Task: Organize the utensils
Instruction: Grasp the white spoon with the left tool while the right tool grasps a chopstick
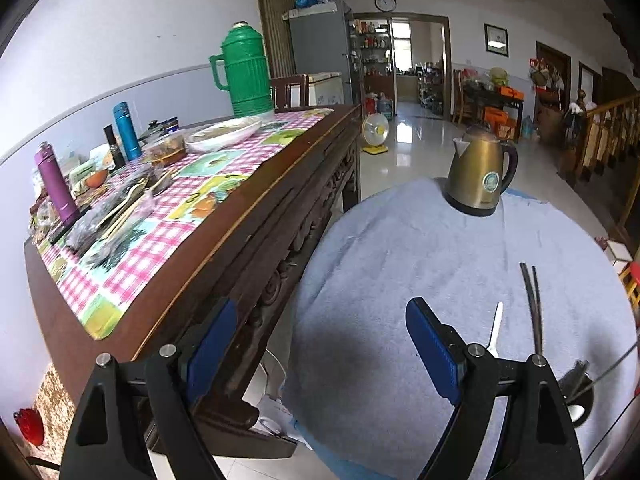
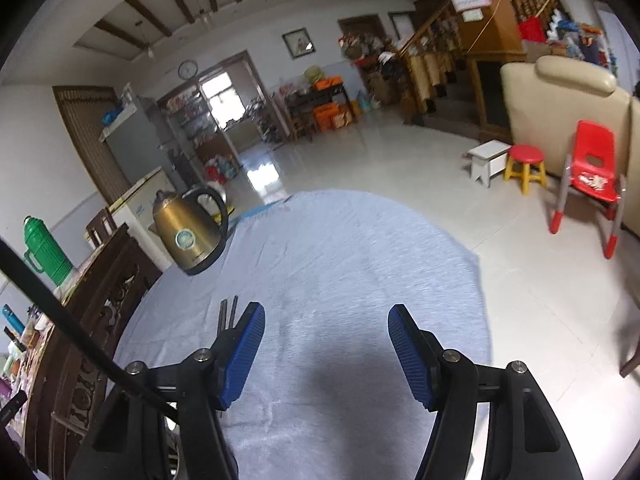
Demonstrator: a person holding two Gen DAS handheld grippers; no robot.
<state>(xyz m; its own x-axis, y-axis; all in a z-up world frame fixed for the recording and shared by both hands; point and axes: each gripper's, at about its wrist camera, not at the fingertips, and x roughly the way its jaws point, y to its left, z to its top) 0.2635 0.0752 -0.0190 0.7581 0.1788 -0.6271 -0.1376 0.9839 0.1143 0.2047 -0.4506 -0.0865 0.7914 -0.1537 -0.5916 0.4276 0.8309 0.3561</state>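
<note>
Chopsticks, a dark pair, are lying on the pale blue cloth that is covering the round bench, in the left wrist view. They are resting close together, their far tips slightly parted, just to the right of the left gripper. A white spoon is lying beside them, its lower part hiding behind the gripper's right finger. At the lower right edge a dark round holder is showing, with another pale spoon bowl next to it; what the holder is carrying is too cramped to tell. The left gripper is standing spread wide with nothing between its blue pads, its left finger hanging past the cloth's edge over the carved wooden sideboard. A brass-coloured kettle is sitting at the far rim of the cloth. Only this view is showing the checked runner on the sideboard with the green thermos, bottles and dishes.

From the right wrist view, the right gripper is hovering over bare blue cloth, its pads spread apart and pinching nothing. The chopsticks are peeking out just behind its left finger, only their far ends visible. The spoon is not appearing here. The kettle is standing far left. This view alone is taking in the red chair, the red-topped stool and the cream sofa.
</note>
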